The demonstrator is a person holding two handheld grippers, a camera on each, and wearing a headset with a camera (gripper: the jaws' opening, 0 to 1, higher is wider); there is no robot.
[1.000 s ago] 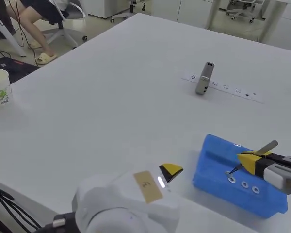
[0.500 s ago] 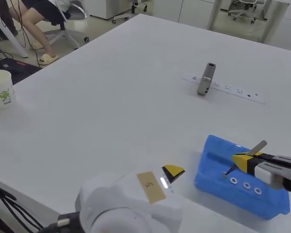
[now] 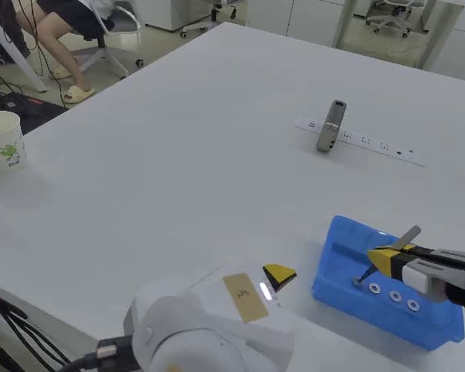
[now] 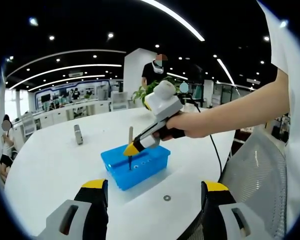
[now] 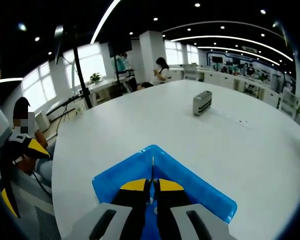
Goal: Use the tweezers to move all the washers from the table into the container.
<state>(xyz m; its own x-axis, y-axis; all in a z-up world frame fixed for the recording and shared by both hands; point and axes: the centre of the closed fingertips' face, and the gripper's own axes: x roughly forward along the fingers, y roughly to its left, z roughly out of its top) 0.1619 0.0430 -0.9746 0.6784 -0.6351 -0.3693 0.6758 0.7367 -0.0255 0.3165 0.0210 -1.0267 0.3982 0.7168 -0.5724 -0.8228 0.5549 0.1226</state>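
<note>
Tweezers at work: the right gripper [image 3: 381, 256], jaws pinched tight on the tweezers [image 3: 404, 235], hangs over the blue container [image 3: 337, 267] at the near right of the white desk [image 3: 178, 155], with the tweezer tips lowered inside it. Three washers [image 3: 394, 296] lie in a row on the container's floor (a loose washer [image 4: 166, 198] sits on the bare desk short of it, seen from the left gripper). The left gripper [image 4: 155, 186], jaws spread wide, hovers left of the container. A paper cup [image 3: 1, 139] stands at far left.
</note>
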